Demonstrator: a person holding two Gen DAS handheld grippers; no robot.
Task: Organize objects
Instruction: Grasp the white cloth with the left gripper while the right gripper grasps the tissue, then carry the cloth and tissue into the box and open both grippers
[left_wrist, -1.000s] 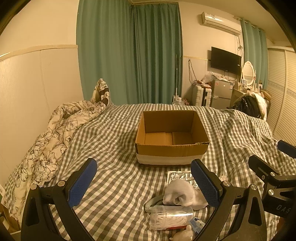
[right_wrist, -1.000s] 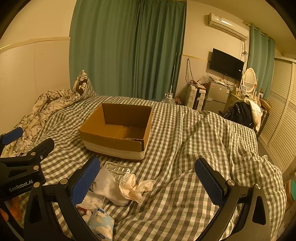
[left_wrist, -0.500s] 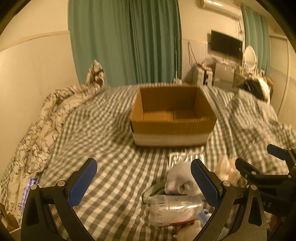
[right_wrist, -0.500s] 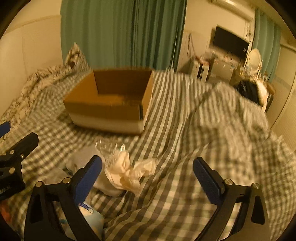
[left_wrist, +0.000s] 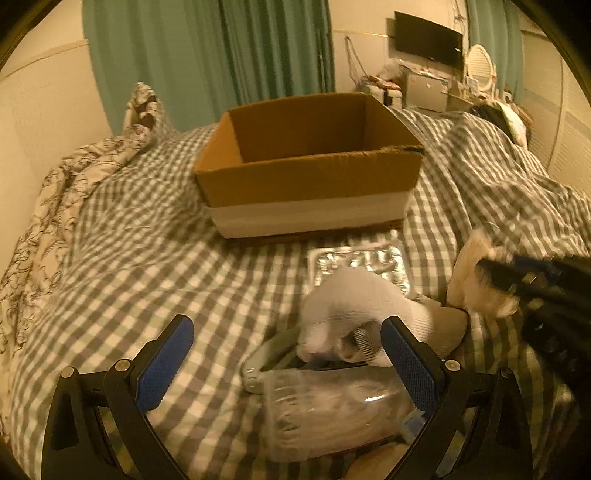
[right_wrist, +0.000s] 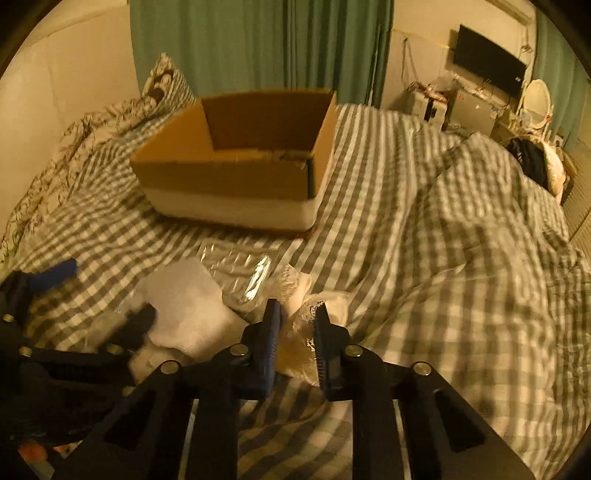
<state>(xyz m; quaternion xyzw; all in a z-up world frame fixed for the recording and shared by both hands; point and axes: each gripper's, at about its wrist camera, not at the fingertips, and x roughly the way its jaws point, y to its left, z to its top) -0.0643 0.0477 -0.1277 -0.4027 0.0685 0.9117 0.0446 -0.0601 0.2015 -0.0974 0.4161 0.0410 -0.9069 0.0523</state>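
An open cardboard box (left_wrist: 310, 177) sits empty on the checked bed; it also shows in the right wrist view (right_wrist: 236, 177). In front of it lie a foil blister pack (left_wrist: 360, 260), a white sock (left_wrist: 354, 306), a clear plastic container (left_wrist: 332, 410) and a crumpled plastic bag (right_wrist: 301, 295). My left gripper (left_wrist: 286, 365) is open, low over the container and sock. My right gripper (right_wrist: 297, 321) is shut on the crumpled plastic bag, right of the sock (right_wrist: 188, 295). It shows at the right in the left wrist view (left_wrist: 495, 273).
A floral duvet (left_wrist: 55, 206) is bunched along the left wall. The checked blanket rises in folds at the right (right_wrist: 480, 221). Green curtains, a TV and cluttered furniture stand beyond the bed.
Both grippers dropped and moved forward toward the pile. My right gripper closed from wide open onto the crumpled bag. My left gripper stayed open.
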